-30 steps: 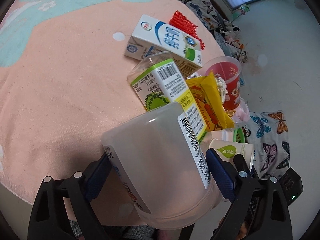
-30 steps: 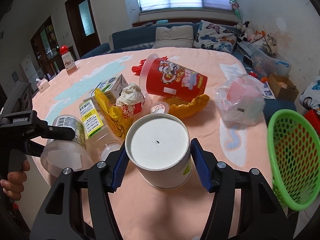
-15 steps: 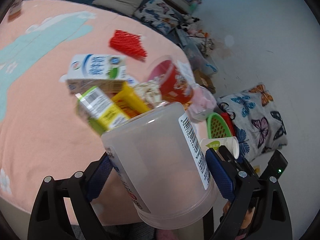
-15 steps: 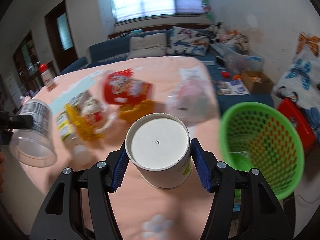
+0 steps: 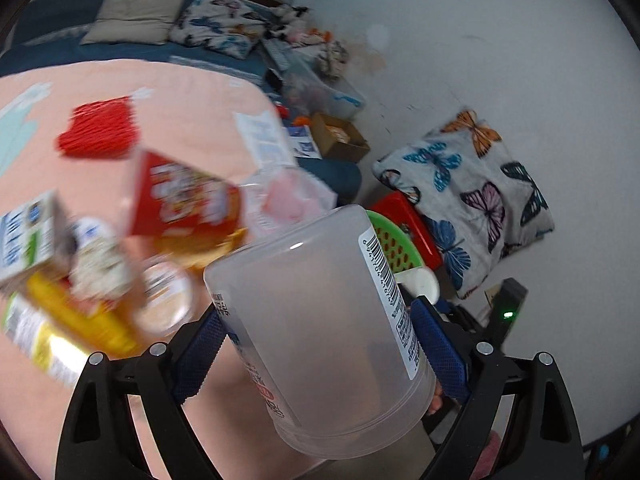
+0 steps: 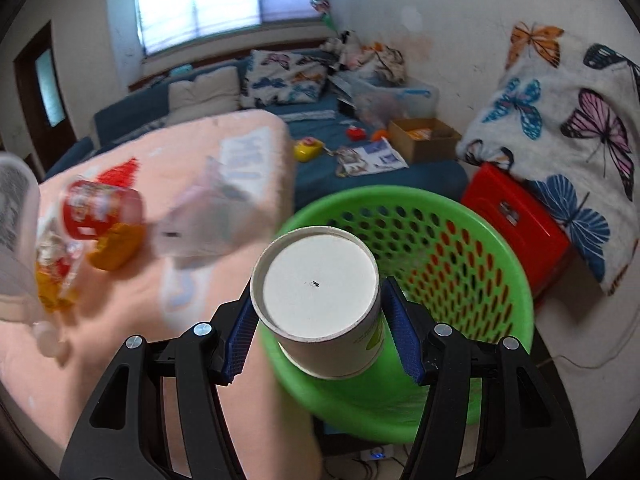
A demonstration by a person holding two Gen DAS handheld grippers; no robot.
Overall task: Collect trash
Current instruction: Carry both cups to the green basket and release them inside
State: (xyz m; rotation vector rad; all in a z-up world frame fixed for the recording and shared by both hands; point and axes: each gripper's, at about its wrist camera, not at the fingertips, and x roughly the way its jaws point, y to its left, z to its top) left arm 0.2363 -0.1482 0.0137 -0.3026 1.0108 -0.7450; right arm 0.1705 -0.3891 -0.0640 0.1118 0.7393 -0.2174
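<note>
My left gripper [image 5: 320,352] is shut on a clear plastic jar [image 5: 320,320] with a barcode label, held above the table's right edge. My right gripper [image 6: 320,320] is shut on a white paper cup [image 6: 318,284], bottom facing the camera, held over the near rim of the green mesh basket [image 6: 460,280]. The basket [image 5: 394,240] and the cup [image 5: 418,282] also show in the left wrist view behind the jar. The jar shows at the left edge of the right wrist view [image 6: 12,220].
On the pink table [image 5: 100,88] lie a red cup [image 5: 180,200], a milk carton [image 5: 28,232], a yellow wrapper [image 5: 80,316], a plastic bag [image 5: 288,196] and red netting [image 5: 100,132]. A red box [image 6: 516,216] and a butterfly cushion [image 6: 560,120] stand behind the basket.
Both grippers have swung right, away from the trash pile. The paper cup has moved from over the table to over the green basket. The jar follows toward the basket.
</note>
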